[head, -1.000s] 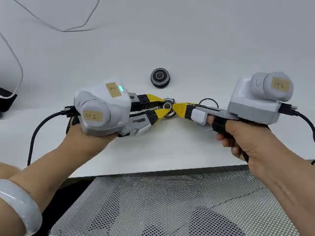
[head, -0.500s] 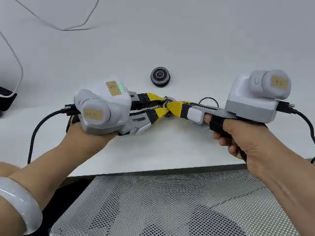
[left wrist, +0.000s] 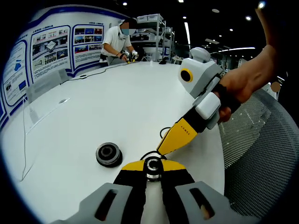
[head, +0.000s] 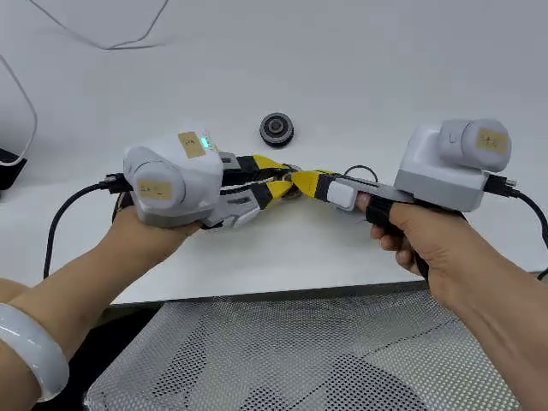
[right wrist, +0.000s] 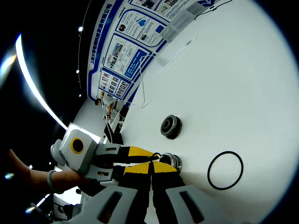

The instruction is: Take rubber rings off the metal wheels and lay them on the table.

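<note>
Over the near tabletop (head: 385, 77), the left hand-held gripper (left wrist: 153, 164) clamps a metal wheel (right wrist: 172, 161) while the right hand-held gripper (right wrist: 151, 165), jaws pressed together, noses at its rubber ring (left wrist: 145, 155), likely thin, stretchy and best pinched at the outer edge.

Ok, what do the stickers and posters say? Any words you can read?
No text here can be read.
Tan stickers on the left gripper: handwriting, blurred.
Tan sticker on the right gripper: blurred.
Dark print on the right gripper's yellow jaws: too small.
Wall posters: too small.
</note>
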Tool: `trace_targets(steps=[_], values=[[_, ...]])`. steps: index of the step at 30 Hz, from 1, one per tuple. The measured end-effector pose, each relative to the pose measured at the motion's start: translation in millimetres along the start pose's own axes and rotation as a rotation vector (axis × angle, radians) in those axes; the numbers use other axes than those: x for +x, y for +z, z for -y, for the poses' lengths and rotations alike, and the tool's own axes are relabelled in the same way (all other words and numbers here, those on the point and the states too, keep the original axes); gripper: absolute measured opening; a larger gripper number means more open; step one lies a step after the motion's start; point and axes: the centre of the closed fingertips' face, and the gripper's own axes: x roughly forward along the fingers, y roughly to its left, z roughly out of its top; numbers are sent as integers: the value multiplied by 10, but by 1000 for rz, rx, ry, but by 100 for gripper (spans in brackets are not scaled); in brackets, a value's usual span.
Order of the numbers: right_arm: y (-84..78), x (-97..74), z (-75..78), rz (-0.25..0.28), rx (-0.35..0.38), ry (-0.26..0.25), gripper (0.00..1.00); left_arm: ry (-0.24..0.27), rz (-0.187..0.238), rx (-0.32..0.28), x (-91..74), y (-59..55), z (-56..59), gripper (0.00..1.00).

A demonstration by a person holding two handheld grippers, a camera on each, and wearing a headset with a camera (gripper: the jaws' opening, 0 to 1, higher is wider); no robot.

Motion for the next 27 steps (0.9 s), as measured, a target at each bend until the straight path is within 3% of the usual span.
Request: trace_targets(steps=[7,15,22,27], values=[[29,-5,-52,14,11,18,1,31,32,-22,-118,76,-40,20],[61,-37,-72,21,16,22,1,40,18,-21,-135,33,-26,20],[174,-288,-57,63,26,12,1,40,15,-28,-128,9,18,20],[242,-510,113,89,45,-31,1,46,18,-37,-135,12,28,20]])
